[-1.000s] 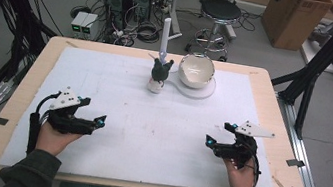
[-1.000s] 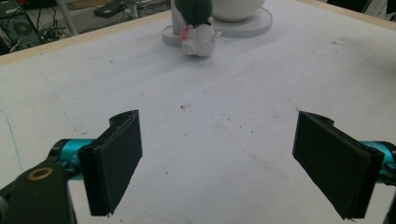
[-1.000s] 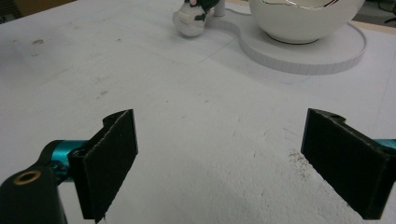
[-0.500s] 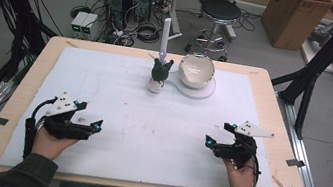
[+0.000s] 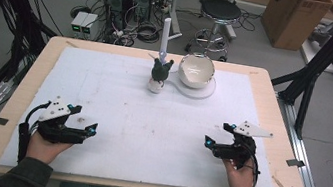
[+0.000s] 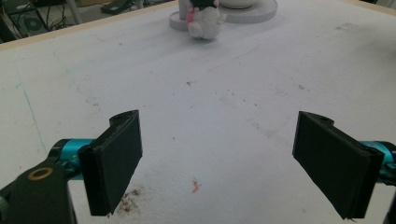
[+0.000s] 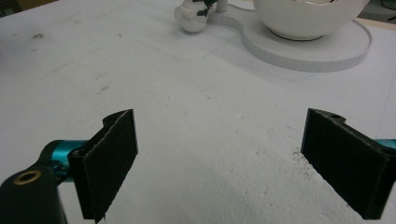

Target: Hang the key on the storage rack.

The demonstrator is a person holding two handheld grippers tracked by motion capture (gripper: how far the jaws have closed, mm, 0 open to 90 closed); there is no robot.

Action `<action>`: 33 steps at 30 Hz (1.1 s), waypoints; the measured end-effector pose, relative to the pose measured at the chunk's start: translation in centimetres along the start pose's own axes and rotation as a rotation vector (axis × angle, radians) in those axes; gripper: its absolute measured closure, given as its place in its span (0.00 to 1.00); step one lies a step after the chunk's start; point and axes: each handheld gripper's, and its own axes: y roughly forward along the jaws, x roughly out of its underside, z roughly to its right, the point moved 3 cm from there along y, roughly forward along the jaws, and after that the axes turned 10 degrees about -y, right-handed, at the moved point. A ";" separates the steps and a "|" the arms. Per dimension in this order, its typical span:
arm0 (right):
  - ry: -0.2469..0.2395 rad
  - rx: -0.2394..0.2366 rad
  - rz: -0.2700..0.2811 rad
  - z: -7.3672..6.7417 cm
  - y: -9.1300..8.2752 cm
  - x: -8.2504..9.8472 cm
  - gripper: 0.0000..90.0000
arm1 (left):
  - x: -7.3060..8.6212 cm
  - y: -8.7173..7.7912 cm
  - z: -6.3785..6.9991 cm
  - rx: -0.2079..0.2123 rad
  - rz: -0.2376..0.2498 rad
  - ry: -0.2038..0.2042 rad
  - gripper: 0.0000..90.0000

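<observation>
Showing pink on the toy (image 6: 204,21), left gripper view adds detail.

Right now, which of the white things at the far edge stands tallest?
The thin white post, upright behind the small dark-topped figure; the round white bowl beside it is wider and lower.

A pale wooden tabletop (image 5: 275,98) carries a white foam sheet (image 5: 118,96) flecked with small brown and rust-coloured marks. The left tool (image 5: 90,131) is black with teal-blue accents, a brass-coloured ring near its base and a light grey plate with dark dots; the right tool (image 5: 208,142) is black with teal accents too. The small round figurine (image 6: 203,22) is white below, dark green above, with a pink spot. The glossy bowl (image 7: 308,16) is white on a round white base (image 7: 327,49).
</observation>
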 end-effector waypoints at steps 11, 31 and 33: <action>-0.004 -0.006 -0.011 -0.1 0.2 0.0 0.11 | 0.8 -0.7 -0.2 -0.002 0.008 -0.009 0.18; -0.028 -0.021 -0.024 -0.4 0.5 0.1 0.11 | 1.7 -1.3 -0.1 -0.007 0.013 0.003 0.18; -0.032 -0.027 -0.026 -0.5 0.5 0.1 0.11 | 1.7 -1.3 0.0 -0.006 0.018 0.005 0.18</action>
